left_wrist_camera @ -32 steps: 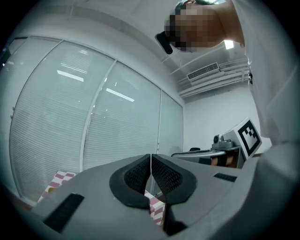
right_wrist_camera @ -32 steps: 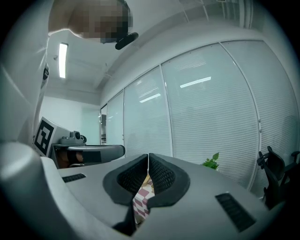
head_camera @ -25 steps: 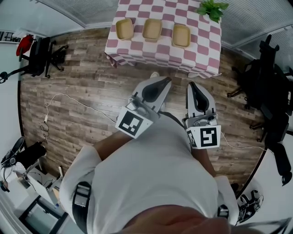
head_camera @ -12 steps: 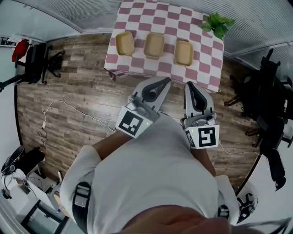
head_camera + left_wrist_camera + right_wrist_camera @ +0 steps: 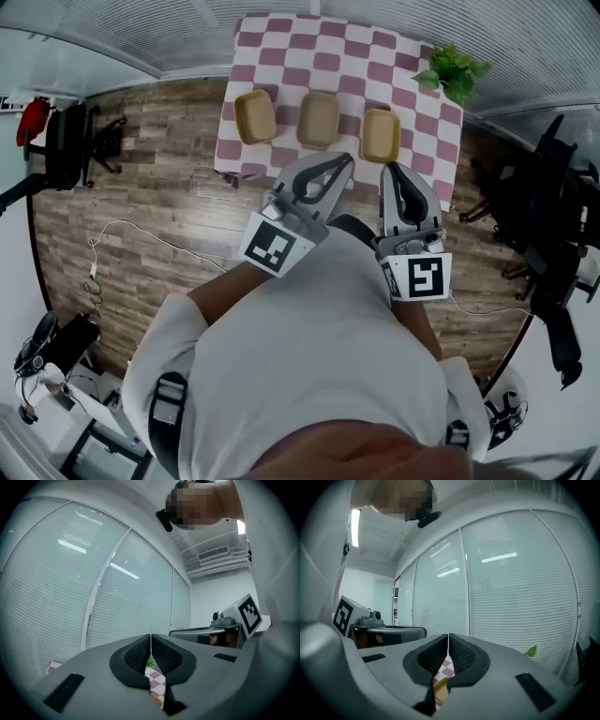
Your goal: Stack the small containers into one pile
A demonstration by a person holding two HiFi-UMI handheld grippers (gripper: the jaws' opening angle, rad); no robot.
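Observation:
Three shallow tan containers lie in a row on the pink-and-white checked table [image 5: 281, 37]: the left container [image 5: 254, 116], the middle container [image 5: 319, 120] and the right container [image 5: 381, 135], each apart from the others. My left gripper [image 5: 344, 160] is shut and empty, held just short of the table's near edge below the middle container. My right gripper [image 5: 390, 168] is shut and empty too, its tip under the right container. In the left gripper view the pads [image 5: 140, 654] meet tip to tip. In the right gripper view the pads [image 5: 459, 656] meet, with a tan container [image 5: 440, 690] showing below them.
A green potted plant [image 5: 455, 71] stands at the table's far right corner. Black office chairs [image 5: 548, 234] crowd the right side, another chair [image 5: 70, 145] stands at left. A white cable [image 5: 141, 230] trails over the wooden floor. Window blinds [image 5: 520, 597] run behind the table.
The table and containers have drawn closer and lower in the head view as the person walks toward them. Both grippers stay shut and now reach the table's near edge.

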